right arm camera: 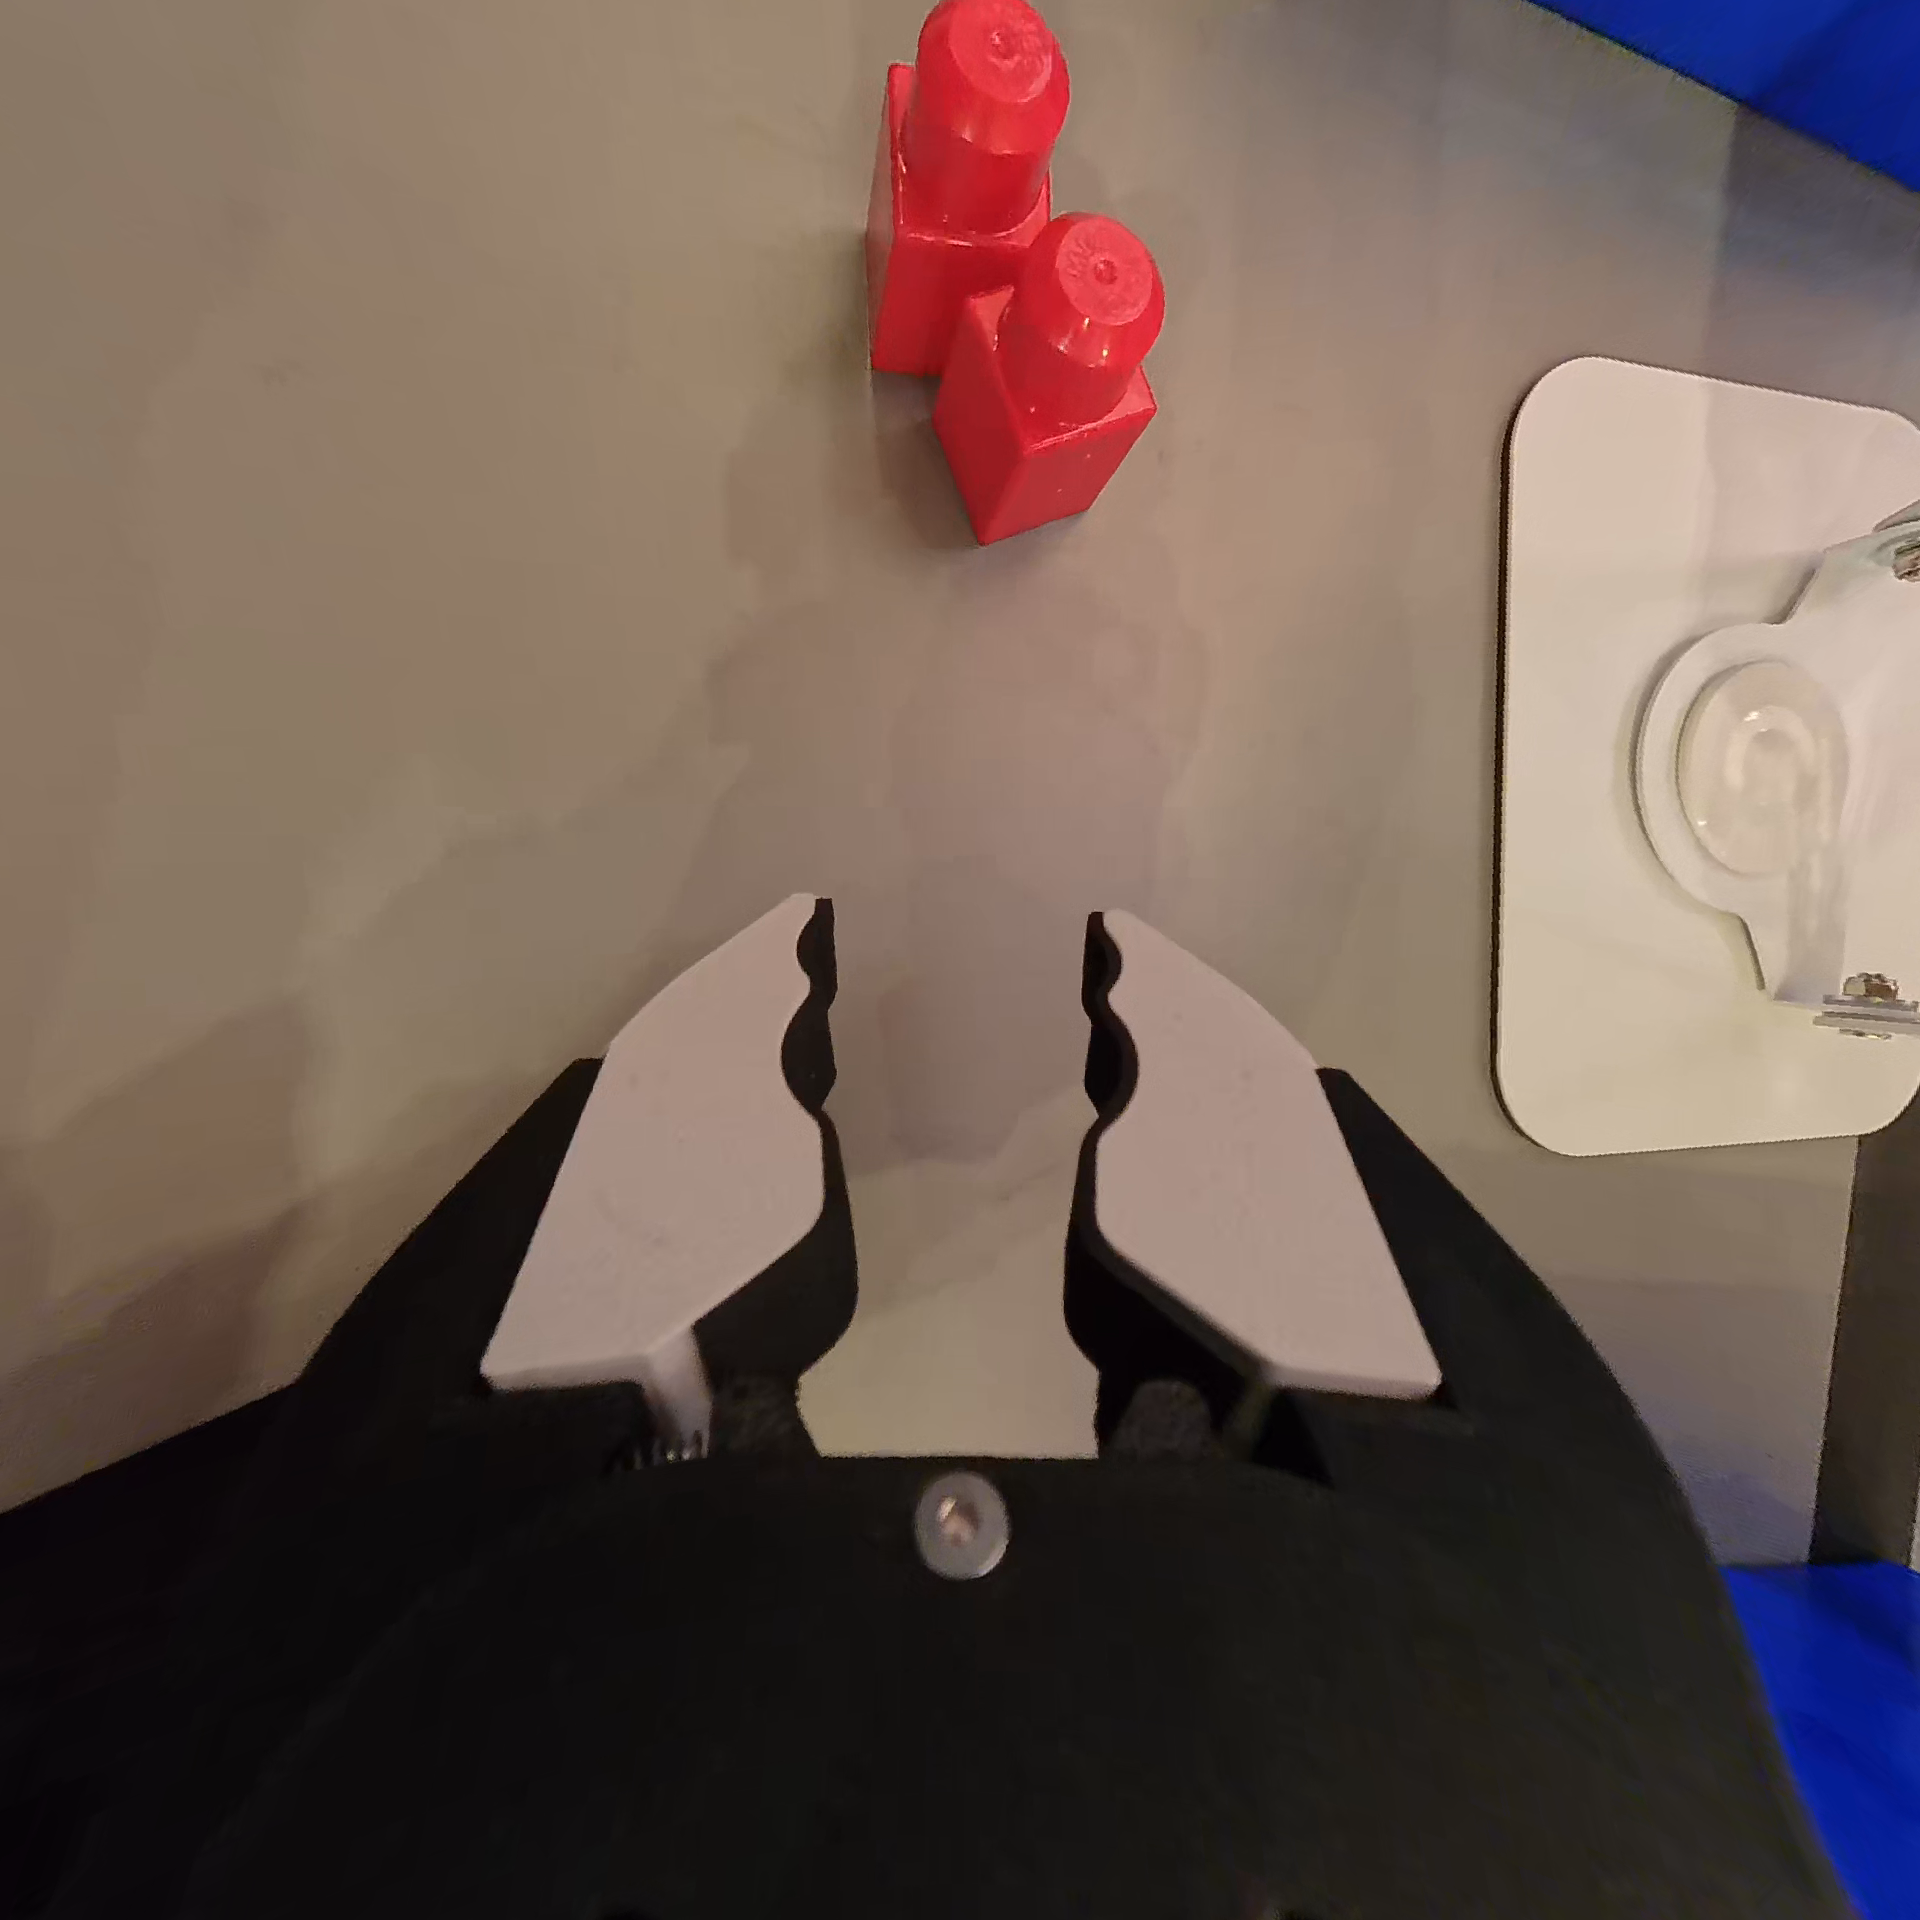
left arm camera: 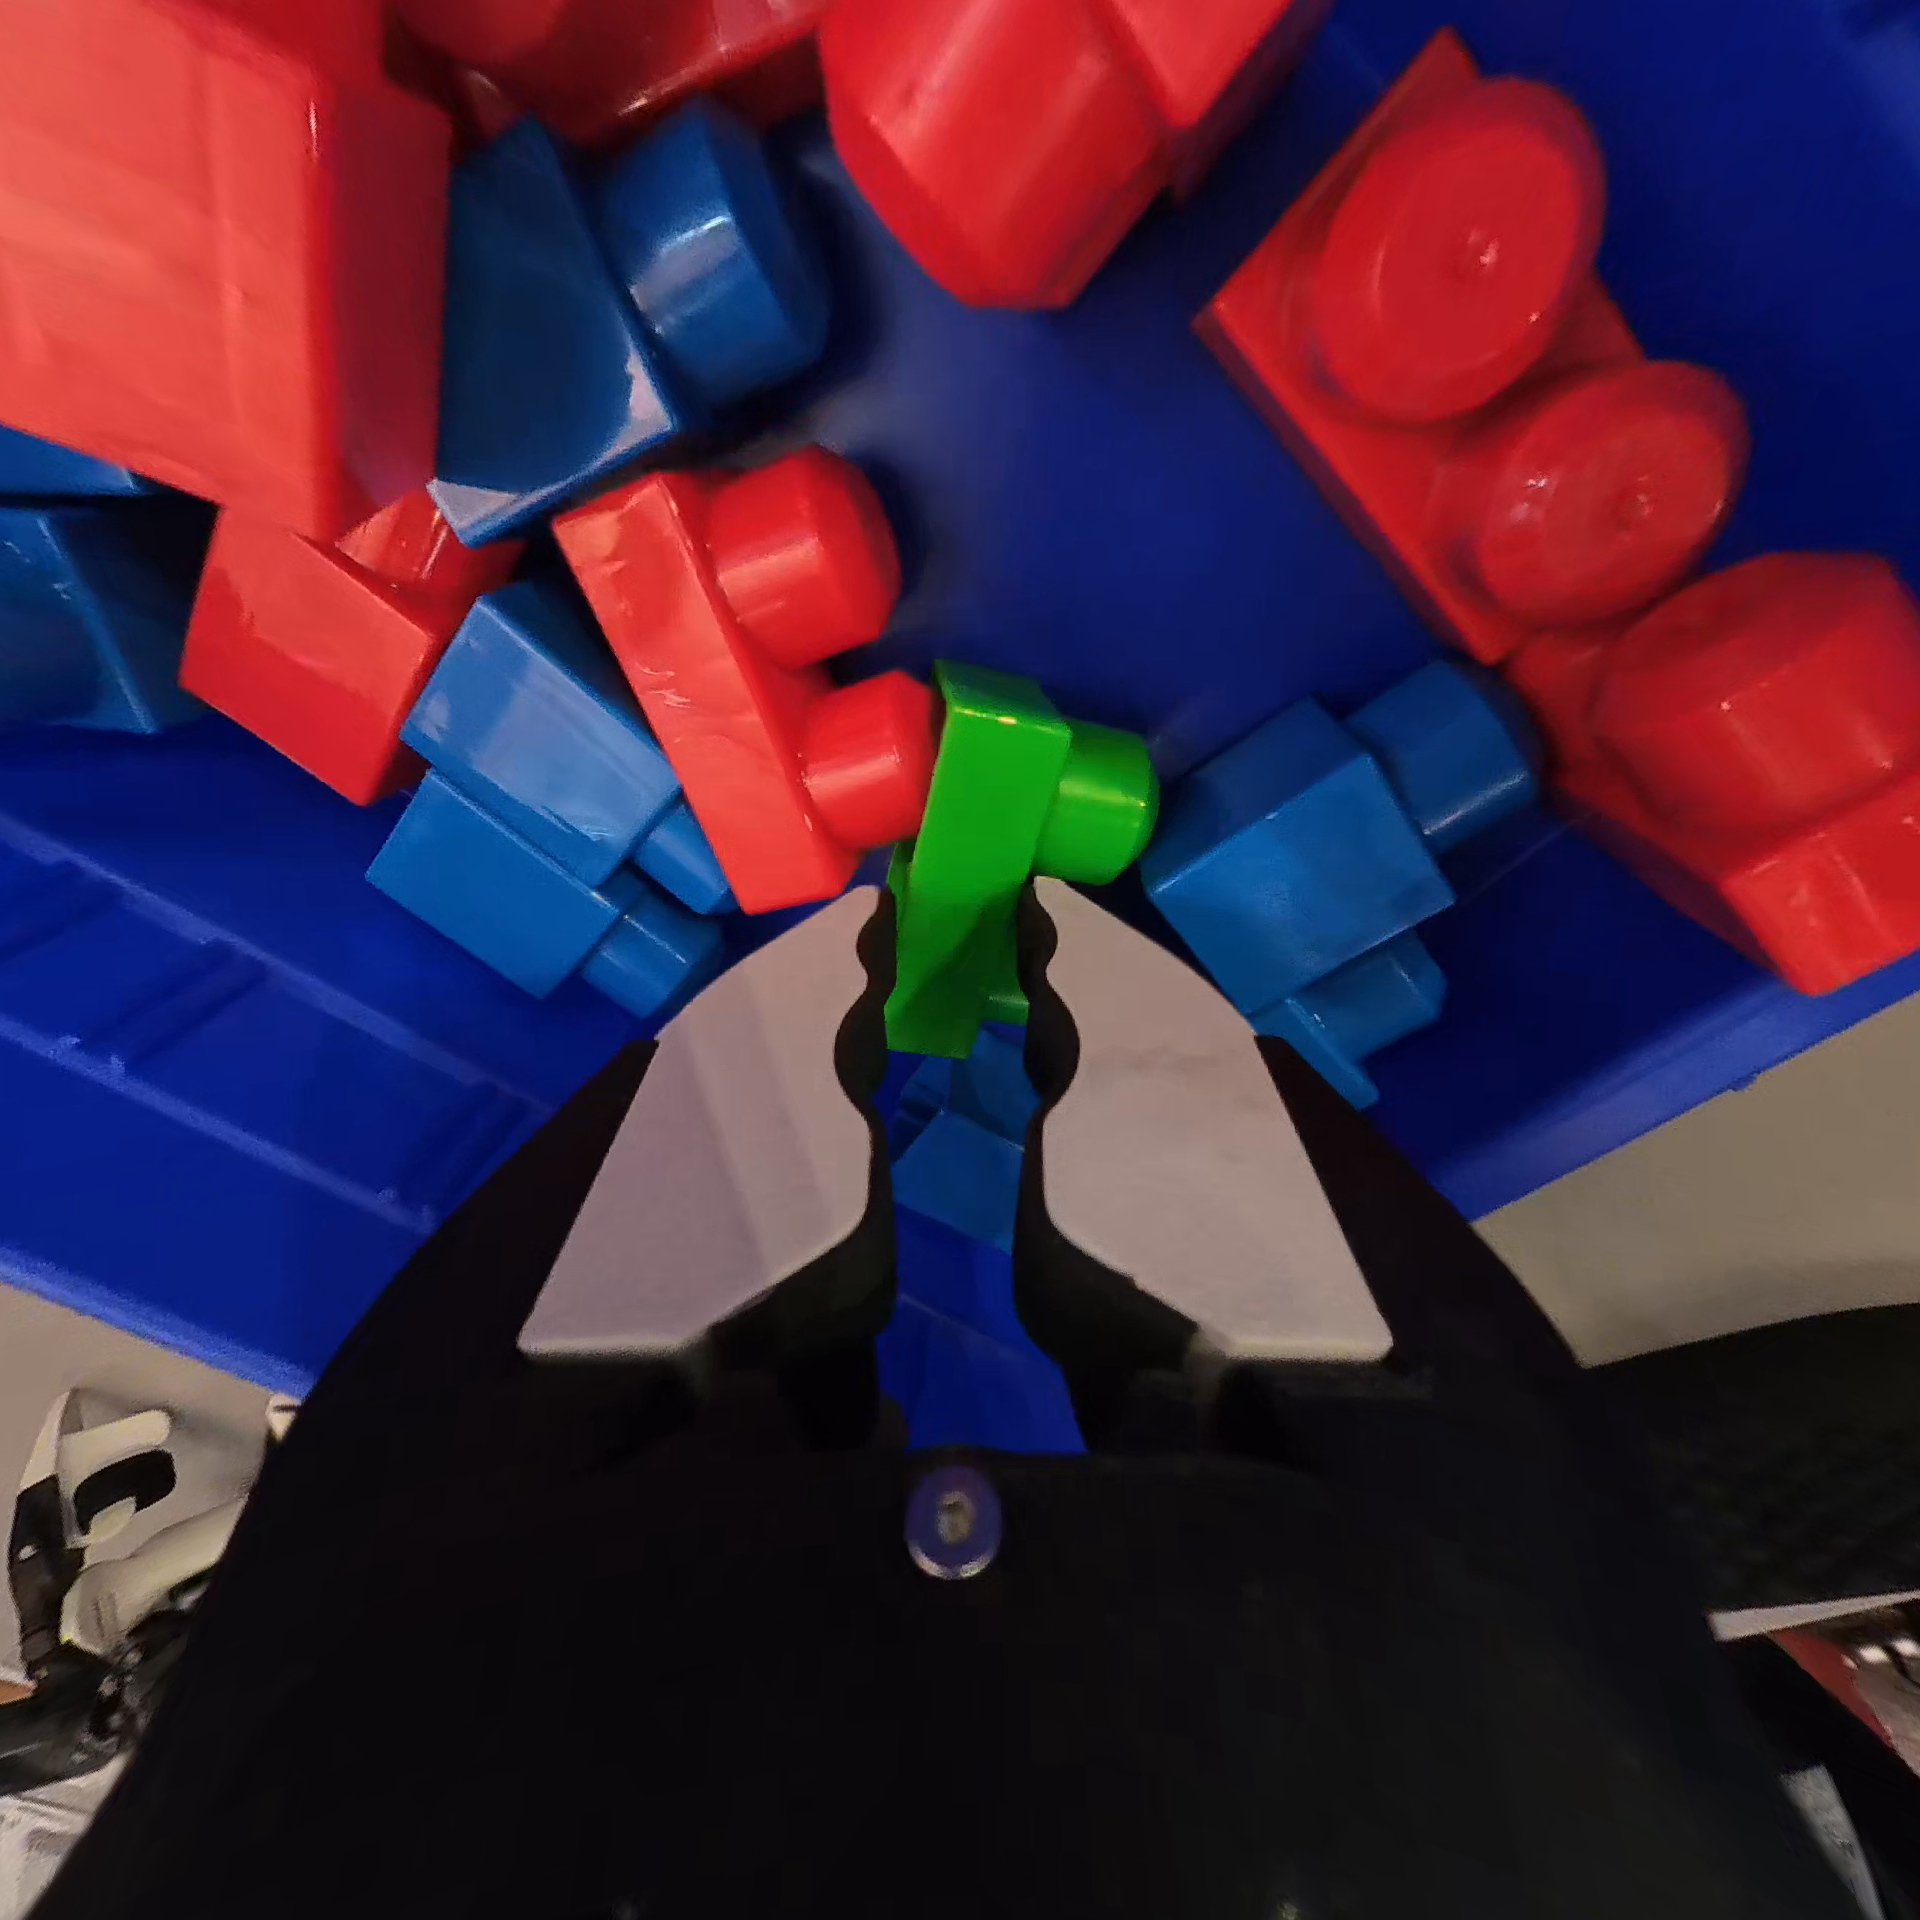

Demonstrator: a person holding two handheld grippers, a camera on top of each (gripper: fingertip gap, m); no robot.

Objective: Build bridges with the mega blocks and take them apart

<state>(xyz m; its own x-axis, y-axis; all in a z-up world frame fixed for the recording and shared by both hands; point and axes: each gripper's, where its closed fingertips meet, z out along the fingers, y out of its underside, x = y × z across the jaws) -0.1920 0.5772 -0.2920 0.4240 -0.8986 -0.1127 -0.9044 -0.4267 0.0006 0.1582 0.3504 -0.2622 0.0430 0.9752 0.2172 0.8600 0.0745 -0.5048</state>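
Green block [left arm camera: 977, 831] tilted among bin blocks, two red blocks [right arm camera: 1013, 312] upright

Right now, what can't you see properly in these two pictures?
- Left wrist view: the big red block is cut off by the top-left edge.
- Left wrist view: a blue block under the green block is mostly hidden by the left tool.
- Right wrist view: the white plate runs off the right edge.
- Right wrist view: the blue bin shows only a corner behind the right tool.

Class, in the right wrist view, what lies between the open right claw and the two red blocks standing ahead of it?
Nothing: only bare grey tabletop, seen in the right wrist view.
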